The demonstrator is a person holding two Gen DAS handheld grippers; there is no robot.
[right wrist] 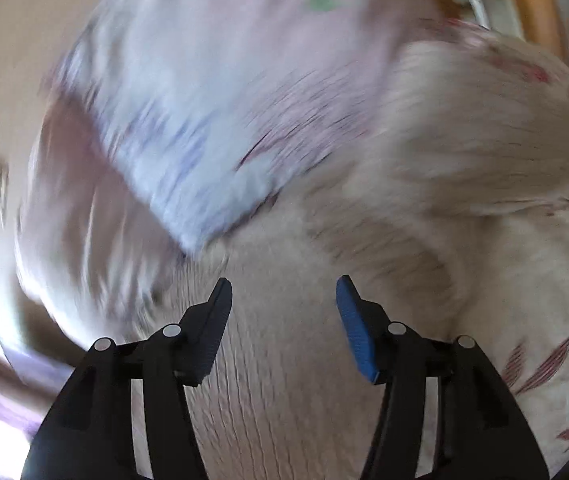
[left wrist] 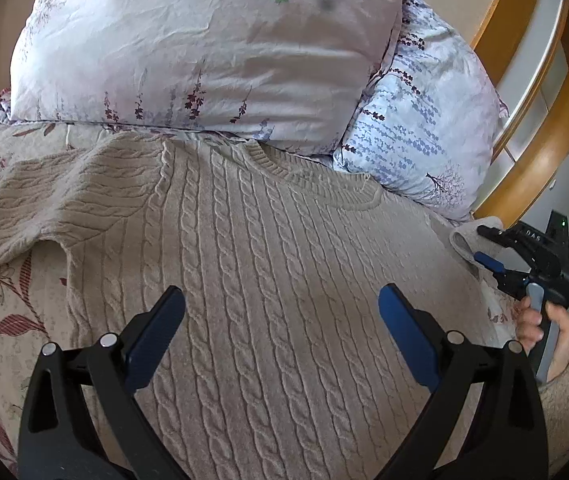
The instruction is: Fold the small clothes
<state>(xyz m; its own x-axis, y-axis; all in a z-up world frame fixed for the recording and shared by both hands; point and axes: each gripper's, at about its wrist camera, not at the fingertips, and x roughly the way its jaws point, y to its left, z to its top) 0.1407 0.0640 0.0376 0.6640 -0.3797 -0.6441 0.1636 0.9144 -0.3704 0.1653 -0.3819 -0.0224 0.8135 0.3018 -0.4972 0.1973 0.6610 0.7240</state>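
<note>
Sweater (left wrist: 268, 264) flat on bed, spread under and ahead of my fingers | left gripper (left wrist: 280, 312) wide, empty | right gripper (right wrist: 284, 296) parted, empty, by right sleeve (left wrist: 468, 236) | no fold visible, all folding left

Black gripper (left wrist: 280, 332), blue finger pads (left wrist: 404, 332)
</note>
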